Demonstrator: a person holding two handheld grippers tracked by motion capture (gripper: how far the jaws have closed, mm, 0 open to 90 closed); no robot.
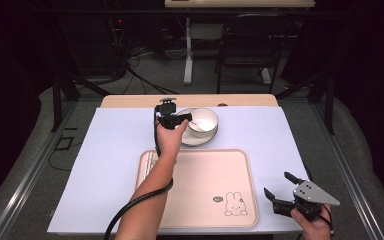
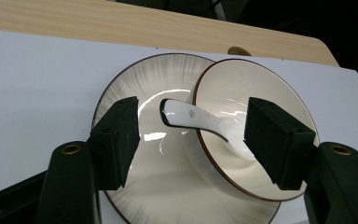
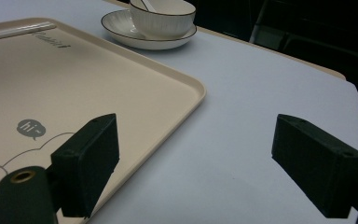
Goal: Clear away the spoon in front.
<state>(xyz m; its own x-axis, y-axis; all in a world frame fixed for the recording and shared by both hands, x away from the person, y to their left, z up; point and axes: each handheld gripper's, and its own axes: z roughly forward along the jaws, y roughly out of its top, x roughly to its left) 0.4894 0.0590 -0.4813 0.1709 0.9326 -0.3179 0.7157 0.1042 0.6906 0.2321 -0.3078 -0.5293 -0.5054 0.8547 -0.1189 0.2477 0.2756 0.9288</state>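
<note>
The left tool (image 2: 191,140) hangs spread over a white spoon (image 2: 193,119) (glossy, dark-edged). The spoon lies in a cream bowl (image 2: 261,88) on a ribbed saucer (image 2: 168,186).

My desk (image 1: 120,150) wears a pale lavender-white cover, and a strip of bare light wood (image 1: 130,101) shows along its far edge. On the near half lies a beige tray (image 1: 195,170), empty, with a rabbit drawing (image 1: 235,204) and a small speech bubble (image 1: 218,199) printed in its near right corner. Beyond the desk, on the grey floor, stand a dark chair (image 1: 247,45) and a white desk leg (image 1: 188,55), with cables (image 1: 140,60) trailing at far left.
</note>
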